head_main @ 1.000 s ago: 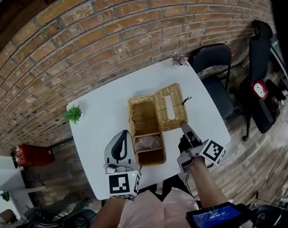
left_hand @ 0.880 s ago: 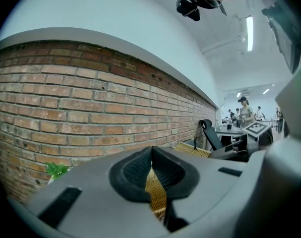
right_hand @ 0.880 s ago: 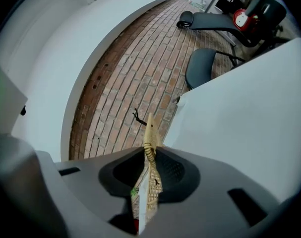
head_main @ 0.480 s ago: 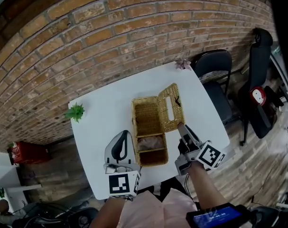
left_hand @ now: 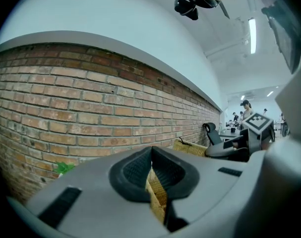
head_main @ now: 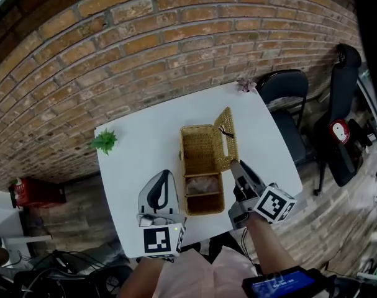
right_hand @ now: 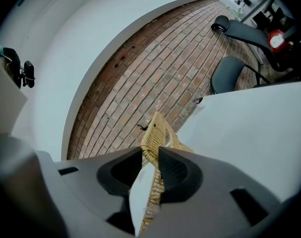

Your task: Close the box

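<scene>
Since the earlier frame the lid [head_main: 226, 138] has come up off the worktop [head_main: 141, 148]. It lay flat to the right of the box [head_main: 205, 206] then. It now stands steeply on its hinge along the box's right wall, its free edge uppermost and a dark loop [head_main: 225, 130] at that edge. The right claw [head_main: 236, 166] has risen and rolled with it.

Right claw: its jaws have just been opening, with the lid's braided rim between them. In the right gripper view the rim fills the gap at the tips, while lower down a pale gap shows between the left pad and the wicker panel. It appears still pinched on the lid, loosely, though the contact on that side is hard to read.

Left claw [left_hand: 151, 172]: clenched on a strip of wicker, the box's near left wall. The head view places it at the box's near left corner.

Box: sits about mid-worktop, long axis running away from the person. It has two compartments. The far one shows bare wicker. The near one holds something pale, too indistinct to name.

Surroundings: a small green plant [head_main: 104, 141] sits at the worktop's far left edge, well apart from the box. A brick wall [head_main: 145, 36] is behind. A dark chair [head_main: 284, 89] stands off the far right corner.
</scene>
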Tool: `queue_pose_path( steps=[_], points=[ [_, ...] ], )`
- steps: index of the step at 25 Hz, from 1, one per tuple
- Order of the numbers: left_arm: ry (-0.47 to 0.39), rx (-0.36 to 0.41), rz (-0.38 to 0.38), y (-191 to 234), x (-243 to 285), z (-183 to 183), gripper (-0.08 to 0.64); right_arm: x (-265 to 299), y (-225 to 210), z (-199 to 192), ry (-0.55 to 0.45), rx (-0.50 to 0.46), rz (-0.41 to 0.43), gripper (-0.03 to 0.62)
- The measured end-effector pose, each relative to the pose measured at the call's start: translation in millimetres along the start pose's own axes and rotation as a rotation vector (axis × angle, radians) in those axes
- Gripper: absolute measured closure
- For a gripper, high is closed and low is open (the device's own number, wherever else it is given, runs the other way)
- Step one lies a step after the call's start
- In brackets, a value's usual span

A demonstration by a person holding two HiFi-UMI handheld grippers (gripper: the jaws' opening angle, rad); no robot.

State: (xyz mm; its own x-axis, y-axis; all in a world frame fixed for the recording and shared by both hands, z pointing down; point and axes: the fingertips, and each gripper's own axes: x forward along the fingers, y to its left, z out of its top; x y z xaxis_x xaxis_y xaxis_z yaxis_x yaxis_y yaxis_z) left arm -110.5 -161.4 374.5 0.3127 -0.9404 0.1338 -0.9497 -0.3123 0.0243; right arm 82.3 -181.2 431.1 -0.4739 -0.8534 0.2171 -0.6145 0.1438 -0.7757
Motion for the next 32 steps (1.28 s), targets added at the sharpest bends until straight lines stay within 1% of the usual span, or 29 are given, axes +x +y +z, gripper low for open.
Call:
queue_pose_path(
  steps=[10, 13, 26, 32],
  points=[
    [-0.01, -0.009, 0.043, 19.6, -13.0, 0.0, 0.549, 15.9, 18.9, -12.6, 0.035, -0.042, 0.039, 0.472],
    [-0.011, -0.012, 0.054, 23.2, -16.2, -0.2, 0.549, 20.5, 26.8, -17.9, 0.053, -0.068, 0.048, 0.466],
    [-0.013, -0.026, 0.086, 39.5, -25.8, -2.4, 0.549, 32.2, 38.8, -34.0, 0.094, -0.161, 0.025, 0.459],
    [-0.015, -0.033, 0.098, 46.8, -30.1, -4.7, 0.549, 35.8, 41.5, -39.3, 0.099, -0.176, 0.02, 0.459]
  ],
)
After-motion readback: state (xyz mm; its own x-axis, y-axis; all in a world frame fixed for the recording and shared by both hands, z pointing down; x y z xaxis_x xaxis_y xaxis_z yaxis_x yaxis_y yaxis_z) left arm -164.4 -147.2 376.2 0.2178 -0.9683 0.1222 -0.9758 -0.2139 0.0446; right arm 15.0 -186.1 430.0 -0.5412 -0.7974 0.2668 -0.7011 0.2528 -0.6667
